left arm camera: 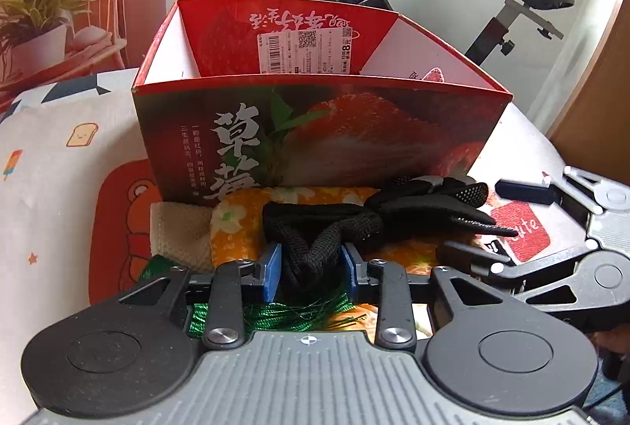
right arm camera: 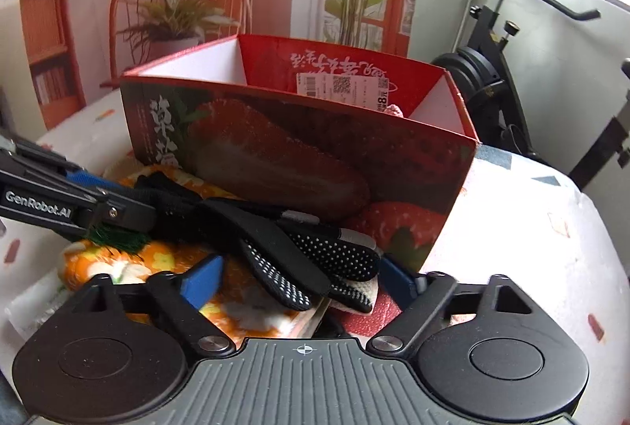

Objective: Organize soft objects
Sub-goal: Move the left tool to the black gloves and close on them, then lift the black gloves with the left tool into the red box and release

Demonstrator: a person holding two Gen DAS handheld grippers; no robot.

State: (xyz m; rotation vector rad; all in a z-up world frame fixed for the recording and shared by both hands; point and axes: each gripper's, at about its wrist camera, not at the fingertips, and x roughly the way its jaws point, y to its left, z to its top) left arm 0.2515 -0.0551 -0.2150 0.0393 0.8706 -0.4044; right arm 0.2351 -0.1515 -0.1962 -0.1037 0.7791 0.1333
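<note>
Black glove [left arm camera: 393,216] was draped over orange floral cloth [left arm camera: 244,212], just before strawberry box [left arm camera: 315,133] on patterned bedsheet [left arm camera: 59,165]. Glove cuff was pinched by left hand-held gripper [left arm camera: 311,267]. Right hand-held gripper [right arm camera: 303,279] was spread wide around dotted glove fingertips. Green tassel [left arm camera: 283,318] was seen beneath left gripper.

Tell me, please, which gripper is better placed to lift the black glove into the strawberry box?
Left, probably. The left gripper is shut on the black glove at its cuff, facing the strawberry box. The right gripper is open, merely straddling the glove's fingertips.
</note>
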